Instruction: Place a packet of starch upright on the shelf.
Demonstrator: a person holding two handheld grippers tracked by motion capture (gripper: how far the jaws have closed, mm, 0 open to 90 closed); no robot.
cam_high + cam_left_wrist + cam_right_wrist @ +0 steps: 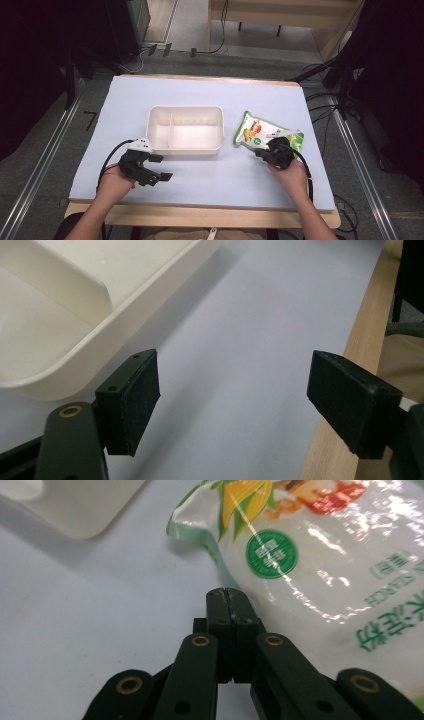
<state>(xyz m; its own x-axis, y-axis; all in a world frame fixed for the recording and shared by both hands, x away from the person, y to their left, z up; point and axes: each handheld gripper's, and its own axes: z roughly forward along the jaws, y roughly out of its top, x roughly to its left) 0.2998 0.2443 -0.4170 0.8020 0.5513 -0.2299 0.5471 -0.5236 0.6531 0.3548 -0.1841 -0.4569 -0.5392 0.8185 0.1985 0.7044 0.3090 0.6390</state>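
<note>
The corn snack bag (pixel 267 134) lies flat on the pale blue mat (pixel 210 175), just right of the divided white tray (pixel 185 129). The right gripper (pixel 230 594) sits at the bag's near edge, jaws pressed together on nothing (it must part them before it can pinch the seam). The left gripper (pixel 232 390) hovers wide open beside the tray's near corner, holding nothing; it could steady the tray.

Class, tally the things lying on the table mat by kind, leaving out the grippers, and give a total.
White divided trays: 1
Green-and-white food packets: 1
Total: 2
</note>
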